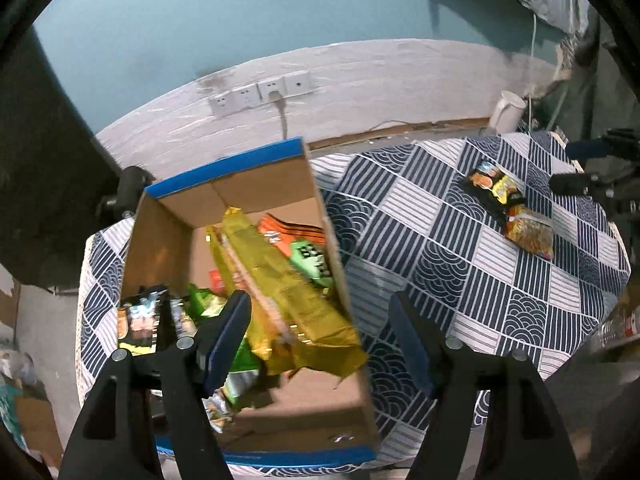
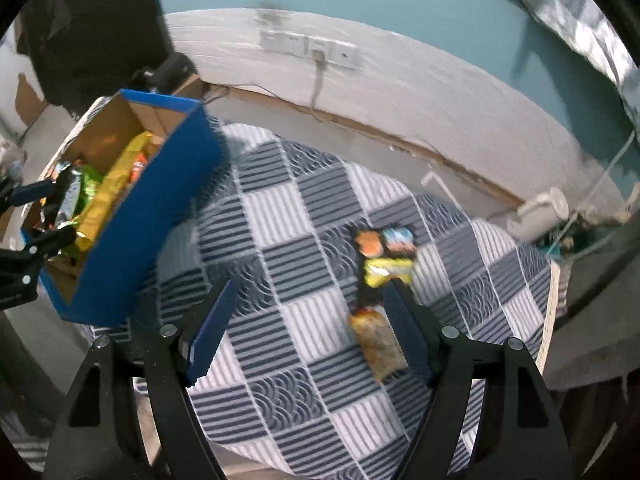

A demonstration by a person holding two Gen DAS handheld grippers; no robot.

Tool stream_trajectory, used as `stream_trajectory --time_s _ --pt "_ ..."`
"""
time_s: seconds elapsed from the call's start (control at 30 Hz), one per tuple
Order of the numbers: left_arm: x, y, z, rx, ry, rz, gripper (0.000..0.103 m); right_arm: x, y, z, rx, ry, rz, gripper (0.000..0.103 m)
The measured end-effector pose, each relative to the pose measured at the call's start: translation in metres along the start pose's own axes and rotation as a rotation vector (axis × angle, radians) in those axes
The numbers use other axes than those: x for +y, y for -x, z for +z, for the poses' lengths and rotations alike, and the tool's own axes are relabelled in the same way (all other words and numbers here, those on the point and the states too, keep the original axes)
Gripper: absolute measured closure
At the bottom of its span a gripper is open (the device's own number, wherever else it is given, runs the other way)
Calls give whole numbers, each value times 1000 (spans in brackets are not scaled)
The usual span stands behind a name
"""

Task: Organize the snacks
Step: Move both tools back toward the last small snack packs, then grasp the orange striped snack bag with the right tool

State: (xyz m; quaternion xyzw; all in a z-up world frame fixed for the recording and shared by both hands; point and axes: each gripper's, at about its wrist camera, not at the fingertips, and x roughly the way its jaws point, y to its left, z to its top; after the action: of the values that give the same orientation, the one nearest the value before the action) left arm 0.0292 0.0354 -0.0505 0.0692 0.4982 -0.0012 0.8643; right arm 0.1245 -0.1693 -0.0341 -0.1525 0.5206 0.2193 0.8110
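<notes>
Left gripper (image 1: 320, 332) hangs over the near end of the box (image 1: 160, 240), fingers wide apart, nothing between them. Its left finger sits above the box interior; its right finger is outside the box's right wall, over the tablecloth (image 1: 460, 280).

Box: cardboard inside, blue outside, open top. A long yellow packet (image 1: 280, 280) lies diagonally across the heap directly ahead of the gripper, its near end between the fingers in the picture; whether it touches them cannot be told. Left of it, a dark packet (image 1: 140, 316) and a green packet (image 1: 208, 304); right of it, an orange packet (image 1: 292, 232) and a green-and-black one (image 1: 316, 260). Other packets below are blurred; total count uncertain.

Far right of the left gripper, two snacks remain on the cloth: a black packet (image 1: 494, 188) and an orange-yellow packet (image 1: 530, 232), touching end to end.

Right gripper (image 2: 312, 332) is held above the cloth, fingers spread, empty. The two loose packets lie just ahead of its right finger, which overlaps the black one (image 2: 384, 252) in the picture; the orange-yellow one (image 2: 376, 340) sits just inside that finger. The box's blue outer wall (image 2: 140, 220) stands well to its left.

Wall ahead: four socket plates (image 1: 260, 94), one with a plug and cord. A white kettle (image 1: 506, 112) stands at the table's far right edge.

Only the right view shows the box's blue side; only the left view shows the box floor and separate packets. Each view catches the other gripper at its edge.
</notes>
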Motion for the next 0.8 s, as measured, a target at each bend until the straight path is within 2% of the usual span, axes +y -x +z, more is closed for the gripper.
stream_trajectory --time_s 0.13,0.3,0.57,0.8 --pt "-18 -6 6 15 -23 -22 30 -31 -14 -9 40 -25 4 27" --pt "-42 -13 16 15 -68 -35 29 -62 -36 -24 65 -129 24 27" --pt "-90 -41 27 53 -182 -54 28 -82 -70 -41 114 -94 53 27" --pt "-113 -74 34 112 -210 -64 28 -89 -102 -54 162 -49 72 27"
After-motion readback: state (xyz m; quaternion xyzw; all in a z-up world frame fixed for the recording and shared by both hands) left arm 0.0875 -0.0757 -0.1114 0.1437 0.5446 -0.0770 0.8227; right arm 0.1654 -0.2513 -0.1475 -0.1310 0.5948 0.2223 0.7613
